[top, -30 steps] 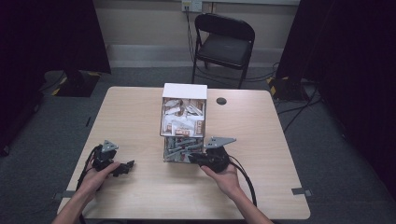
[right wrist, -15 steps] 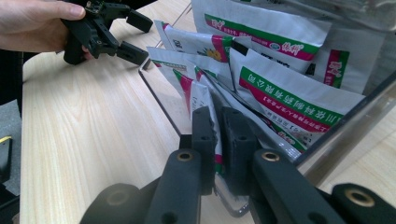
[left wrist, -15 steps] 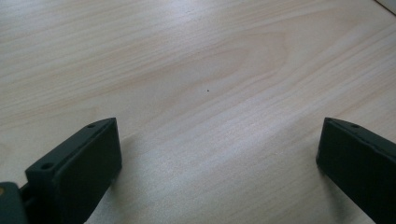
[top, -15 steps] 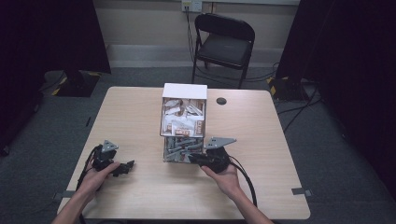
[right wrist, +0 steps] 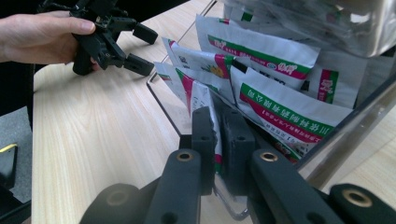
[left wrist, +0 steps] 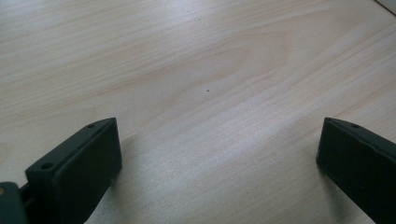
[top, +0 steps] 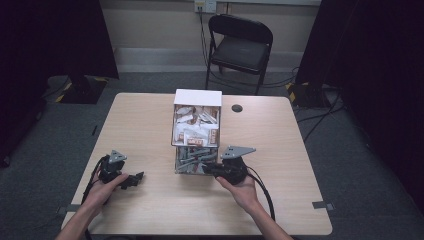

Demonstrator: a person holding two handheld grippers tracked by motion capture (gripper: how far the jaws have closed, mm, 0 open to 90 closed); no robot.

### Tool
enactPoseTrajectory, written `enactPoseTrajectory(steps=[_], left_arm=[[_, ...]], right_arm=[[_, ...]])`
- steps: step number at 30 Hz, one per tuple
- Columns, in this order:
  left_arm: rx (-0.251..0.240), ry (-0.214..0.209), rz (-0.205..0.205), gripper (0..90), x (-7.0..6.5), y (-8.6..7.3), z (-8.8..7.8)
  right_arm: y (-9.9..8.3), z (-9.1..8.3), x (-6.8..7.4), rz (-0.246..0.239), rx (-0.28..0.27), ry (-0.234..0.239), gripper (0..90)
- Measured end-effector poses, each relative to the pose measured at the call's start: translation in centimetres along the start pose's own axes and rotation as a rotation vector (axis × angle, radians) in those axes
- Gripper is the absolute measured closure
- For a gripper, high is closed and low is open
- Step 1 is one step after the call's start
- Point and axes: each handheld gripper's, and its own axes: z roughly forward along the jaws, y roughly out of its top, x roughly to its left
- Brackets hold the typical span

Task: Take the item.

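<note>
A clear dispenser box point(top: 176, 131) with a white top stands mid-table, stocked with white sachets. Its lower tray point(top: 192, 159) holds more sachets printed in green and red. At the tray's mouth my right gripper point(top: 207, 169) is shut on the edge of one sachet point(right wrist: 201, 95), pinched between the black jaws point(right wrist: 218, 119). Other sachets point(right wrist: 280, 109) lean behind it in the tray. My left gripper point(top: 134, 179) rests on the table near the front left, its jaws open with bare wood point(left wrist: 205, 70) between them point(left wrist: 217, 149). The right gripper view also catches that left gripper point(right wrist: 126, 46) in a hand.
The light wooden table point(top: 280, 150) has a small black round cap point(top: 237, 108) behind the box on the right. A black folding chair point(top: 240, 47) stands beyond the far edge. Cables trail from both grippers toward the front edge.
</note>
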Motion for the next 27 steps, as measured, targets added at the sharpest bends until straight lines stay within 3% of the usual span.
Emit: enactPoseTrajectory(steps=[27], left_arm=[[0.000,-0.001,0.001,0.0,0.01,0.00,0.00]], right_arm=[[0.98,-0.88,0.69,-0.004,-0.044,0.012,85.8]])
